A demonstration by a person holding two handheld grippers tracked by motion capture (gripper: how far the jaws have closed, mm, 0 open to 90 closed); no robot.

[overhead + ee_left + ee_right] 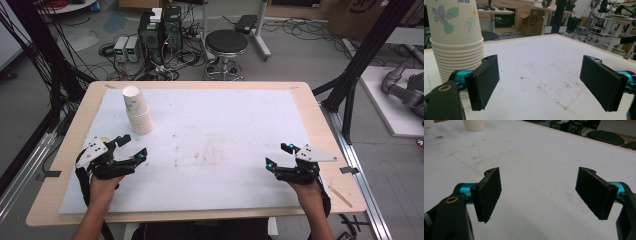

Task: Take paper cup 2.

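Note:
A stack of several white paper cups [137,111] stands upside down on the white mat [215,125], at its back left. Close up in the left gripper view the cup stack [454,37] shows a flower print. My left gripper [134,146] rests on the mat just in front of the stack, jaws wide apart and empty; in its own view the left gripper [544,82] has bare mat between its pads. My right gripper [278,156] lies open near the right front of the mat. The right gripper [539,192] holds nothing, and the cup stack [474,125] stands far off.
The wooden table [320,130] carries the stained mat. A black stool [226,44] and computer boxes with cables [160,35] stand on the floor behind the table. Black frame posts [360,60] rise at the right. A small white cup-like thing [429,127] sits at the right gripper view's corner.

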